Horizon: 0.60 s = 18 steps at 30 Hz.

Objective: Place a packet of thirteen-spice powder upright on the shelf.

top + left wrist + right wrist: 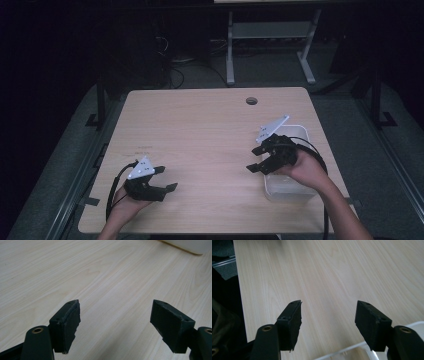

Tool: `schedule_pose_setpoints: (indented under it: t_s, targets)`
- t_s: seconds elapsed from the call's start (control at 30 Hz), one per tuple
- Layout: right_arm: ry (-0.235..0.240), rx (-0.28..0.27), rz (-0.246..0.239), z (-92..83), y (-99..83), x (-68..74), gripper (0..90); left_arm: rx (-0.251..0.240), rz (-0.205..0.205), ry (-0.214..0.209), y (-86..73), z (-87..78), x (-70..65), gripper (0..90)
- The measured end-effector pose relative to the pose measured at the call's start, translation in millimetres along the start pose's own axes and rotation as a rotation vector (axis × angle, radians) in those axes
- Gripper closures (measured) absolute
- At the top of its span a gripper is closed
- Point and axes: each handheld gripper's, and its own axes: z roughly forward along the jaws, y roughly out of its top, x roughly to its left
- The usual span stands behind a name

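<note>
On the near left of the light wooden table (200, 130), a hand holds my left gripper (166, 178), which points right across the bare top. Its jaws stand open with nothing between them, as the left gripper view (116, 303) also shows over bare wood. At the near right, my right gripper (252, 160) hovers over the left rim of a white bin (306, 131) and points left. It is open and empty, and in the right gripper view (329, 303) the bin's rim (347, 350) lies just below the jaws.
A round cable hole (251, 100) sits near the table's far edge. Behind the table, the white legs of another table (230, 50) stand on the dark floor. A corner of the white bin (190, 246) shows far off in the left gripper view.
</note>
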Motion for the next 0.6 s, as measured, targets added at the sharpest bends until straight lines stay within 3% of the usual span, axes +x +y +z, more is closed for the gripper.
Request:
schedule_pose_setpoints:
  t_s: [0.6]
  targets:
    - [0.052,-0.011,-0.006,27.9,16.5,20.4,35.7,0.004,-0.003,-0.001,-0.9,-1.1,1.7,23.3]
